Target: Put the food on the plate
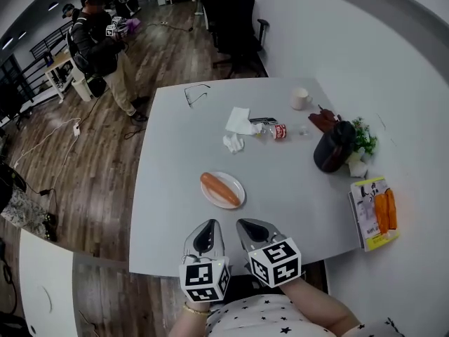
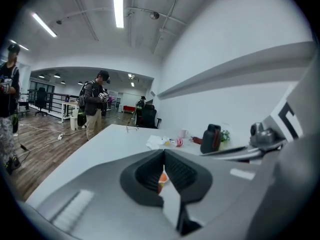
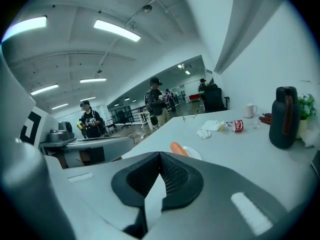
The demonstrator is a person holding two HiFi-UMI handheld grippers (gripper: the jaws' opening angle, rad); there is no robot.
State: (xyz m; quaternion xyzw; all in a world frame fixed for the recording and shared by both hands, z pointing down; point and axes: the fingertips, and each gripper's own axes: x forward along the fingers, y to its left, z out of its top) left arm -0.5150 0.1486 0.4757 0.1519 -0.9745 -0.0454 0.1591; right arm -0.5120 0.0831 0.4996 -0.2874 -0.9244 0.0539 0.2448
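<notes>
- Carrot: leave as is, lying across plate; looks done.
- Left tongs, right tongs: pressed together, empty; keep back at bench edge, clear of plate.

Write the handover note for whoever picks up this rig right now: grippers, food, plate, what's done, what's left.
Left gripper: shut, empty, over the near edge of the table.
Right gripper: shut, empty, beside it.
Carrot lies on the white plate, mid-table, ahead of both grippers.
Done: the carrot is plated.
Left: perhaps the two orange pieces in the pack at the table's right edge; otherwise nothing visible.
</notes>
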